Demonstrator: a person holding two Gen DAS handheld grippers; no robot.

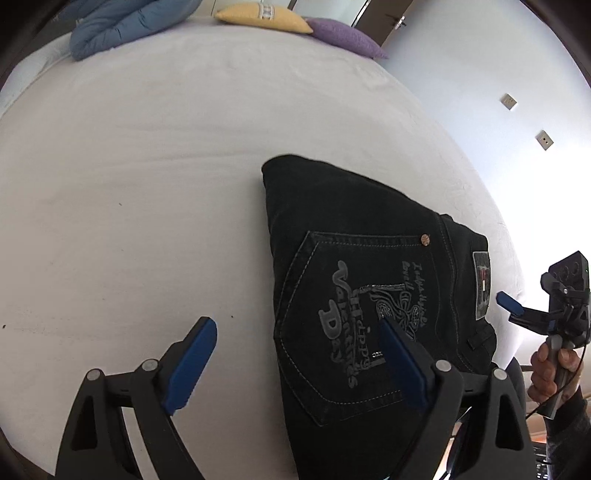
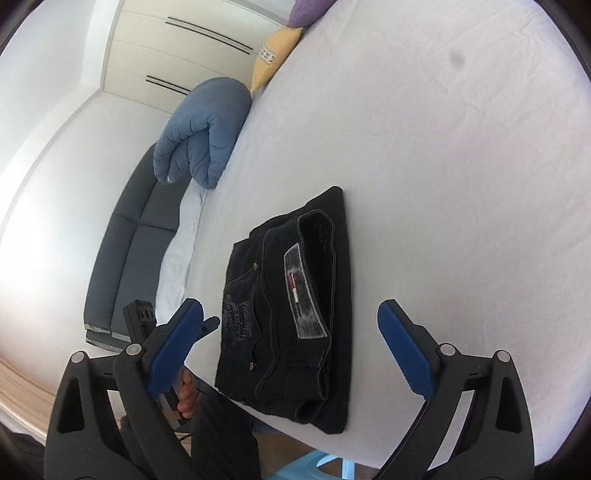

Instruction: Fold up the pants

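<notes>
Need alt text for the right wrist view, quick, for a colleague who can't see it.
Folded black pants lie on the white bed near its edge, between the open, empty right tongs. Blue duvet and two pillows sit at the far end.

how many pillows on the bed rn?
2, both at the far edge of the bed: a yellow pillow and a purple pillow beside it. The rolled blue duvet sits nearby and may hide more.
</notes>
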